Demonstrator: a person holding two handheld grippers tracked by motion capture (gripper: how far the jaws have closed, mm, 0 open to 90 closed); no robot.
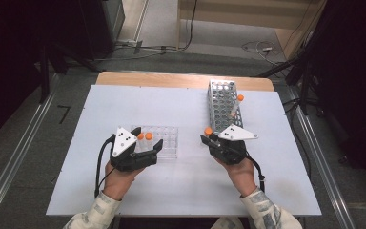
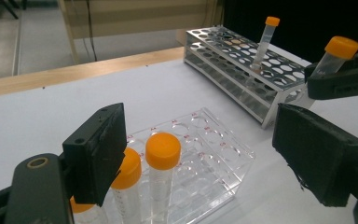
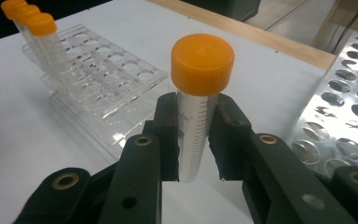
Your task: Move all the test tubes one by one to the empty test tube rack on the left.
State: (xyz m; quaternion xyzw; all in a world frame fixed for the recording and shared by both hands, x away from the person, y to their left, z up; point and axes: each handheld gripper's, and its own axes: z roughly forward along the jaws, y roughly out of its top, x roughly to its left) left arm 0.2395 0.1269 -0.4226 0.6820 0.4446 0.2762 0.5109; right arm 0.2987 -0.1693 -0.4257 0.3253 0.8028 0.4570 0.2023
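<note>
Transfer step: right gripper [image 3: 193, 140] pinches an orange-capped tube [image 3: 196, 100] upright, held above the table between the metal rack [image 1: 224, 102] and the clear rack [image 1: 164, 140]. Left gripper [image 2: 205, 154] jaws spread, empty, by the clear rack. Next, likely carry the tube over a free hole and lower it straight.

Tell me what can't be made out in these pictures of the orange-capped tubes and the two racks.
- Held orange-capped plastic tube: its lower end is hidden behind the right gripper in the right gripper view.
- Third capped tube in the clear plastic rack: mostly hidden by the left gripper jaw in the left gripper view.
- Metal perforated rack: cut off by the right edge in the right gripper view.
- Tube graduations: too small to read.
</note>
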